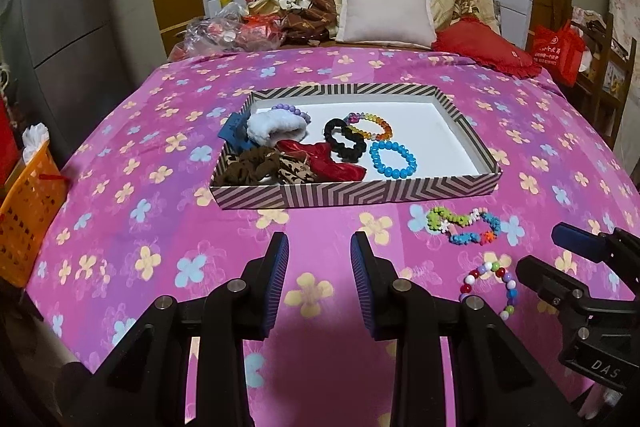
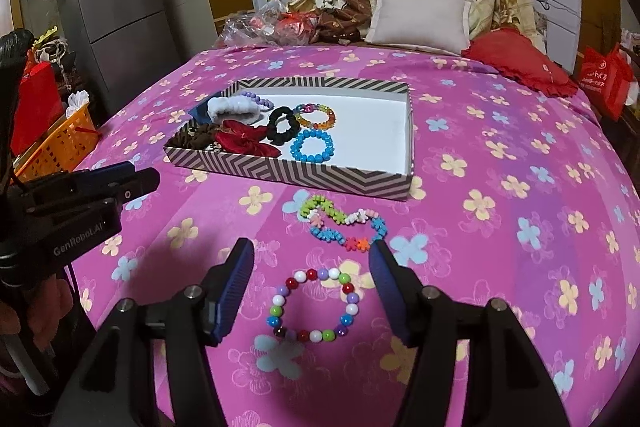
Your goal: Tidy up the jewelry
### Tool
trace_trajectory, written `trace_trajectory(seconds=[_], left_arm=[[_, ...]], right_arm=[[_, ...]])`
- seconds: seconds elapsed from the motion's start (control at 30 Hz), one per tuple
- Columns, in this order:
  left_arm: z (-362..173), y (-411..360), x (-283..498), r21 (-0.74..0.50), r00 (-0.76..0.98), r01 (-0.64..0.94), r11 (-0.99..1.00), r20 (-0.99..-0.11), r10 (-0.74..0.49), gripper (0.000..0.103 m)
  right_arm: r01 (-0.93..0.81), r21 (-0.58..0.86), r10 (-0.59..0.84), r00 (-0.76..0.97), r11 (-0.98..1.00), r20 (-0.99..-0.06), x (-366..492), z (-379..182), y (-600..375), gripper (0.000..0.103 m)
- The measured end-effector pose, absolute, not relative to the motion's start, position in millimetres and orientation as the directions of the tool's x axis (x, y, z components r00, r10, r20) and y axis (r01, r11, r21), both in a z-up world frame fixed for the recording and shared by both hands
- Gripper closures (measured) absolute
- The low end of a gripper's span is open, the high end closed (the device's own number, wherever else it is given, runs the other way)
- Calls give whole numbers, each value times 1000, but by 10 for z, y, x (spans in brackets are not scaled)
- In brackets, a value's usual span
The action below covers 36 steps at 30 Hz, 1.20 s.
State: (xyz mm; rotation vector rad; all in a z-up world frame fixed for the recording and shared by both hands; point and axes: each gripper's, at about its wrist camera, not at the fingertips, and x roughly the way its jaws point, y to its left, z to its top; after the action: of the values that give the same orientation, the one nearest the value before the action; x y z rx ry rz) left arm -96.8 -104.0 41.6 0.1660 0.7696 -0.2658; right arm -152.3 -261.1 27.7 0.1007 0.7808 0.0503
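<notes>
straddling the round-bead bracelet [image 2: 314,307] on the bed cover [image 2: 500,227], the right tongs [image 2: 312,291] have their jaws spread and opening wider, one pad on either side of the ring and neither touching it; nothing is gripped. this looks like the set-up for lifting that bracelet, since it lies flat between the pads with bare cloth around it. the left tongs [image 1: 319,283] hang part open over plain cover with nothing between their pads, apparently standing by while the other hand works.

just ahead of the right tongs lies the flower-bead bracelet [image 2: 343,225], its near edge close to the tip of the right-hand pad, so a careless closing could catch it too. further ahead and to the left sits the striped box [image 2: 288,175], already holding a blue bead bracelet [image 2: 311,146], a black scrunchie [image 2: 283,125], a red scrunchie [image 2: 244,141], a multicolour bracelet [image 2: 318,117], a white fluffy scrunchie [image 2: 234,111] and brown ones in its near corner. its right half is bare, which seems the natural spot for the two pieces outside. the box's near wall stands between them and that space, so each must be raised over it.
</notes>
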Motion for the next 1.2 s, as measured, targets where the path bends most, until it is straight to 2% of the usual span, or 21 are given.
trace_trajectory(seconds=[1.2], left_arm=[[475, -1002, -1189, 75, 709, 290, 954, -687, -162, 68]], right_arm=[[-17, 72, 61, 743, 997, -667, -1757, 478, -2510, 36]])
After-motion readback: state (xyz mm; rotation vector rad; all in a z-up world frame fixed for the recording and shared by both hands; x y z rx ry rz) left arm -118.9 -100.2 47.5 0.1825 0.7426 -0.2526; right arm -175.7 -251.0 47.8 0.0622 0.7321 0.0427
